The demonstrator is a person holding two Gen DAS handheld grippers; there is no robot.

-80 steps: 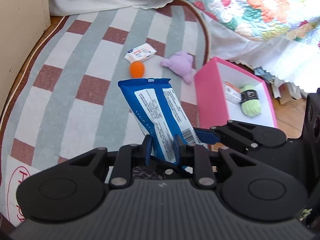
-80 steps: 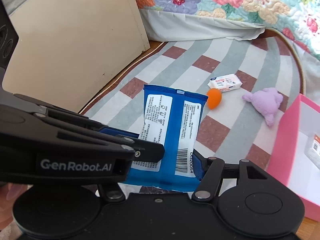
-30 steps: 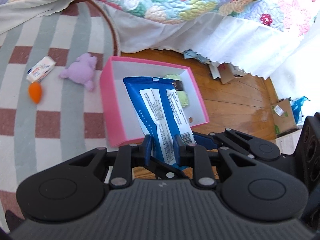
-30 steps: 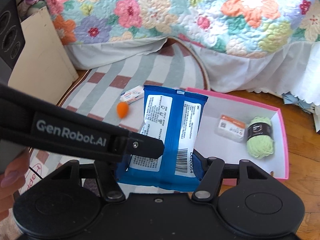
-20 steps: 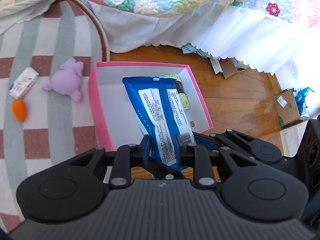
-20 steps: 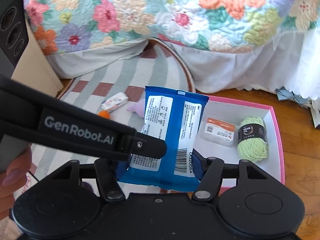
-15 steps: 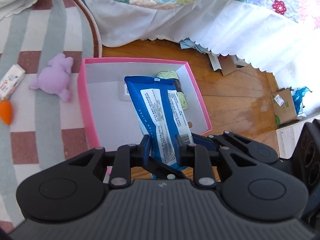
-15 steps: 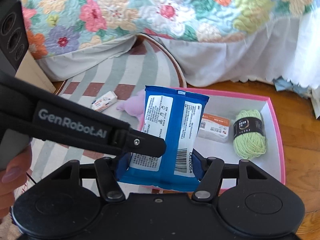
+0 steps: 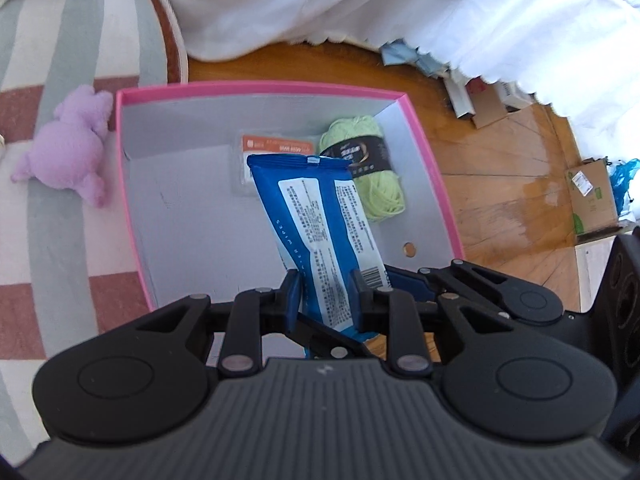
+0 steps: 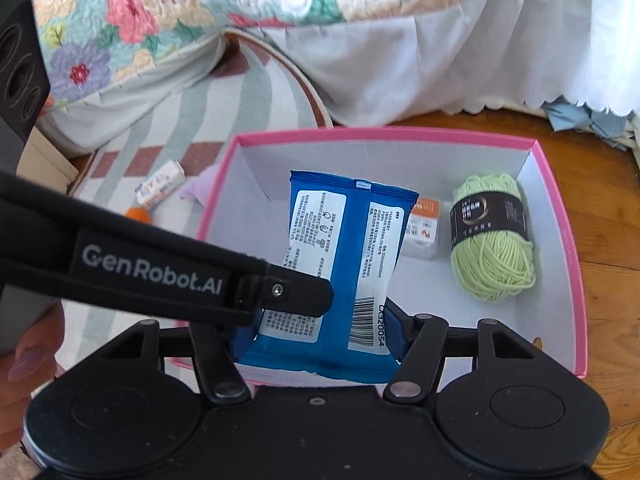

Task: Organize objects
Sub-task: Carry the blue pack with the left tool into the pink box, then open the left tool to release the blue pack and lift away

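Note:
A blue wipes pack (image 9: 316,216) hangs upright over the open pink box (image 9: 256,90), held by both grippers. My left gripper (image 9: 325,288) is shut on the pack's lower part, pinching its thin sides. My right gripper (image 10: 320,330) is shut across the pack's (image 10: 348,248) full width near its bottom edge. The left gripper's black finger (image 10: 160,268) crosses the right wrist view from the left. Inside the box (image 10: 384,134) lie a green yarn ball (image 10: 492,256) and a small orange-and-white packet (image 10: 424,232), both at the far side.
A purple plush toy (image 9: 68,148) lies on the checked rug just left of the box. Farther left are a white soap packet (image 10: 160,186) and a small orange object (image 10: 138,214). A bed skirt (image 9: 360,4) hangs behind the box; cardboard scraps (image 9: 484,100) litter the wood floor.
Both grippers, still holding the pack, moved from over the rug to above the box and came lower. The box now fills both views.

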